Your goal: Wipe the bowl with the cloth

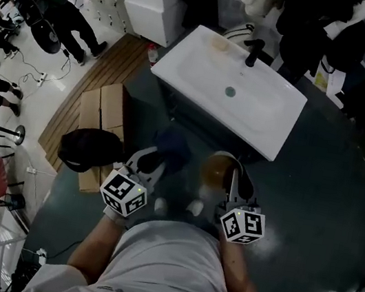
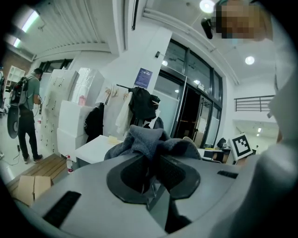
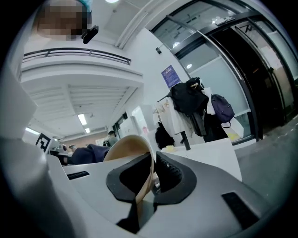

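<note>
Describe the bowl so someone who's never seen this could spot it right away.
Find the white sink; nearer the camera, a person holds two grippers. The bowl is clamped by its rim in the right gripper. It is tan and rounded, unlike the dark cloth in the left gripper.

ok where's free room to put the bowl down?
The sink basin is bare around the drain, from faucet to front rim. Dark floor right of the sink is open too. Crowded: cardboard boxes and black bag beside the left gripper, which grips the cloth; clothes hang behind the sink.
</note>
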Demonstrator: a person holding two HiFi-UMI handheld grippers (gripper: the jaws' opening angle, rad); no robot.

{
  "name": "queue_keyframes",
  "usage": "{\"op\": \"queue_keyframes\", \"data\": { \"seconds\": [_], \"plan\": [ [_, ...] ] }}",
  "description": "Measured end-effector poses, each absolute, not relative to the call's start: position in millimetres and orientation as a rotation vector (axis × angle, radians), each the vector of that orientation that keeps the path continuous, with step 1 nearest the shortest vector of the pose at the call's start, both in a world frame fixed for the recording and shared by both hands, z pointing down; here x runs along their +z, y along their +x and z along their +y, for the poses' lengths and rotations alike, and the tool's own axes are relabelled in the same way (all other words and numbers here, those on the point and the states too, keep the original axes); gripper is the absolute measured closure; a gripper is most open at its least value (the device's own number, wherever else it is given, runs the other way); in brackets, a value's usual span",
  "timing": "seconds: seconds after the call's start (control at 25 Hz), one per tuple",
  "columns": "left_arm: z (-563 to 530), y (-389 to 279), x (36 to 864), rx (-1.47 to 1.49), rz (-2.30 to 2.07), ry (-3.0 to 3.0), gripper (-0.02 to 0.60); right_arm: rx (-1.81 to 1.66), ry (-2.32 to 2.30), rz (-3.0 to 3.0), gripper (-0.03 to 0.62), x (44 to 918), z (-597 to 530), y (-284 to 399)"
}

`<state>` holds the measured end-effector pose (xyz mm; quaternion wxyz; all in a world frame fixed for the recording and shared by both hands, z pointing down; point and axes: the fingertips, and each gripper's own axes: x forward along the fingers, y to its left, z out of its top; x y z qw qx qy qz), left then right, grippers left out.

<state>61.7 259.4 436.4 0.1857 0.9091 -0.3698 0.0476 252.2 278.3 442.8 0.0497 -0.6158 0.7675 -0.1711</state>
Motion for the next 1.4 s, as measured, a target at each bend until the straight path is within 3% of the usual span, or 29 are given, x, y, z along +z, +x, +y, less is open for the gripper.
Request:
{"op": "queue_keyframes", "data": {
  "seconds": [0.72,1.4],
  "plan": [
    [188.7,99.7,455.3,0.147,-1.001,2.550,0.520,-0.543,-1.896,2.293,0.562,461.5,207.9,291.7],
    [26.1,41.8,458.1,0.133,-0.888,2.570,0.520,-0.535,-1.998,2.236,0.562,454.1,67.4,235.9]
  ]
}}
